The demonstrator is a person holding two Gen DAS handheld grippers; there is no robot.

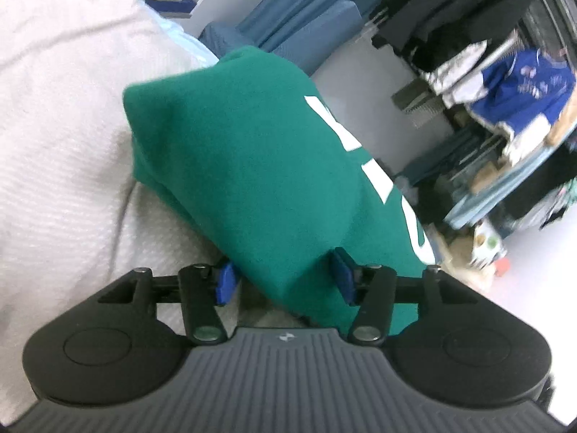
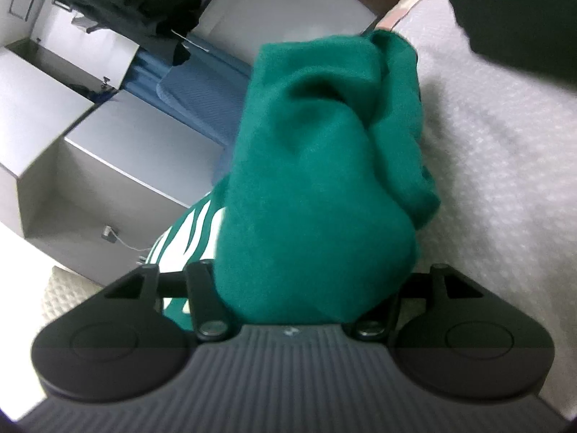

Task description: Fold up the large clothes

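Green garment [image 1: 245, 166] lies on white textured bedspread [image 1: 65, 115]

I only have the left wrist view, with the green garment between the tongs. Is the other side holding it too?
Observer: Yes. In the right wrist view the green fleece garment with white lettering fills the right tongs; its bulk hides their tips, so I cannot confirm the jaws are shut.
Operator: Anything on the bed beyond it that I can't see?
Observer: A dark garment lies on the white textured bedcover, at the far corner.
Operator: What's beside the bed on that side?
Observer: An open grey box stands on the floor.
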